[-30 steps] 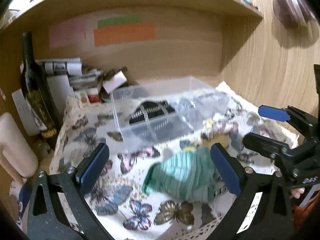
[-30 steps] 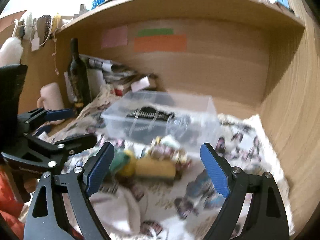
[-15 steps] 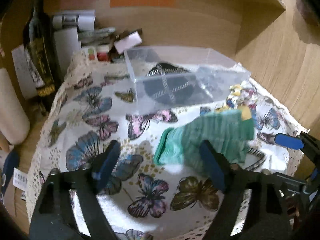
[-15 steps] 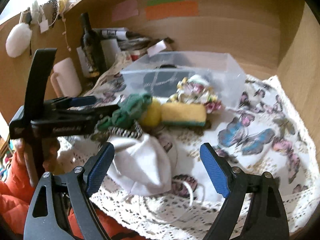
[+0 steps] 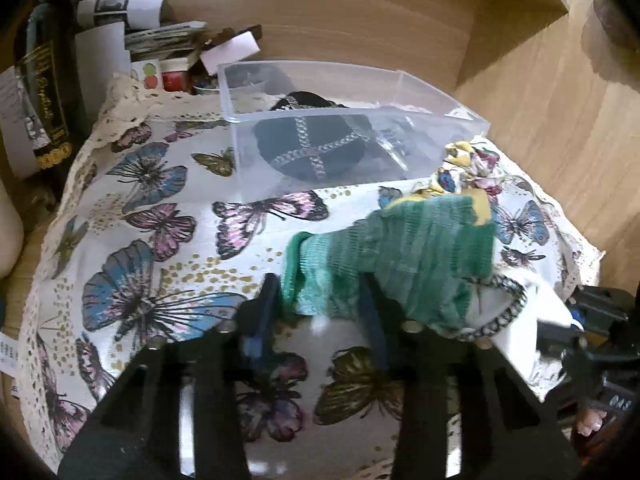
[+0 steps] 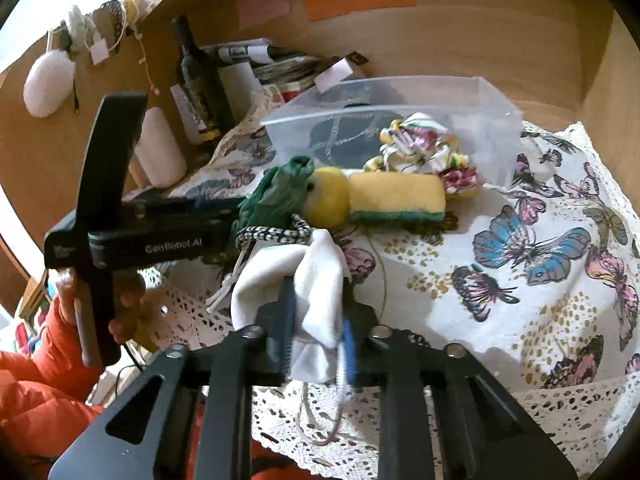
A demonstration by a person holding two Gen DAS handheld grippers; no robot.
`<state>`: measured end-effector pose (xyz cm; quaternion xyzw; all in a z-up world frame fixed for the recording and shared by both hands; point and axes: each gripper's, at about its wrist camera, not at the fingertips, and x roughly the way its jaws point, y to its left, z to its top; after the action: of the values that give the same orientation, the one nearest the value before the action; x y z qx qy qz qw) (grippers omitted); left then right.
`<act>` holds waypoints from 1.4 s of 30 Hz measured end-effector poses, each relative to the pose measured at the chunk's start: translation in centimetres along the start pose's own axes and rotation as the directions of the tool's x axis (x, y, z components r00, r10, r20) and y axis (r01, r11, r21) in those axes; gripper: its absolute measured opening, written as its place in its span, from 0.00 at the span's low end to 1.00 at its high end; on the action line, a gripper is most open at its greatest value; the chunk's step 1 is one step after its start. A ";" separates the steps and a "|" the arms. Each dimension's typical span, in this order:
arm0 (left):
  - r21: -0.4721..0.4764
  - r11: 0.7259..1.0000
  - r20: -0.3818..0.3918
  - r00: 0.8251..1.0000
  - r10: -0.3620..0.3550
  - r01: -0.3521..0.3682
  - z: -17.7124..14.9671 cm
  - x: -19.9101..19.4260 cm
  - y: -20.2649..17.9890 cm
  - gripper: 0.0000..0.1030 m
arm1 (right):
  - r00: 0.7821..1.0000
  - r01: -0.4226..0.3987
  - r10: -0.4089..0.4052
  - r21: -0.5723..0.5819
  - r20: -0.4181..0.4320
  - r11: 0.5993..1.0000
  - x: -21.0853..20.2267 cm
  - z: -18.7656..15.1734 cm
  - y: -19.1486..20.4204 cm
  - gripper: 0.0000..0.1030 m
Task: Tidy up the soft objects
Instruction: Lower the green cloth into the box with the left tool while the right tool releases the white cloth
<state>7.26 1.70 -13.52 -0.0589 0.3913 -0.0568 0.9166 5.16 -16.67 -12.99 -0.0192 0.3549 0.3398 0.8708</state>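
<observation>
Green sock (image 5: 394,256), one, in left tongs (image 5: 320,312); white pouch (image 6: 296,280), one, in right tongs (image 6: 316,340).

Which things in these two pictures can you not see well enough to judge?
- Left view: the grip on the green sock is motion-blurred.
- Left view: the box wall blurs the black item inside.
- Right view: the white cloth covers the right fingers.

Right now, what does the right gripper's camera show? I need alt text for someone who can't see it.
The right gripper pinches a white cloth on a butterfly tablecloth. To its left the left gripper grips a green knit cloth, beside a yellow ball, a sponge and a clear bin.
</observation>
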 end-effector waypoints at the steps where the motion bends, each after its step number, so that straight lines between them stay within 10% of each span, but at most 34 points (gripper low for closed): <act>1: 0.008 1.000 0.008 1.000 0.015 -0.015 0.0 -0.1 -0.2 0.28 | 1.000 0.023 -0.023 -0.006 0.013 1.000 -0.3 0.1 -0.1 0.13; 3: 0.029 0.999 0.013 1.000 0.029 -0.029 -0.1 -0.2 -0.4 0.14 | 0.997 0.068 -0.068 -0.012 0.039 0.998 -1.0 0.4 -0.3 0.13; 17: 0.048 0.997 0.161 0.985 0.057 -0.066 2.2 -4.4 -0.3 0.10 | 0.945 0.252 -0.260 0.063 0.198 0.966 -5.3 3.6 -4.0 0.12; 29: 0.029 0.996 0.326 0.942 0.075 -0.090 7.0 -7.8 0.0 0.10 | 0.888 0.271 -0.270 0.049 0.373 0.961 -7.7 8.6 -3.9 0.12; 42: -0.006 0.991 0.385 0.914 0.129 -0.137 12.1 -6.6 0.5 0.10 | 0.883 0.258 -0.232 -0.008 0.408 0.966 -4.1 14.1 -3.9 0.13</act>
<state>11.48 3.99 -0.57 -0.0327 0.2062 0.0141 0.9779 13.87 -18.16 -0.66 -0.0205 0.1513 0.2345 0.9600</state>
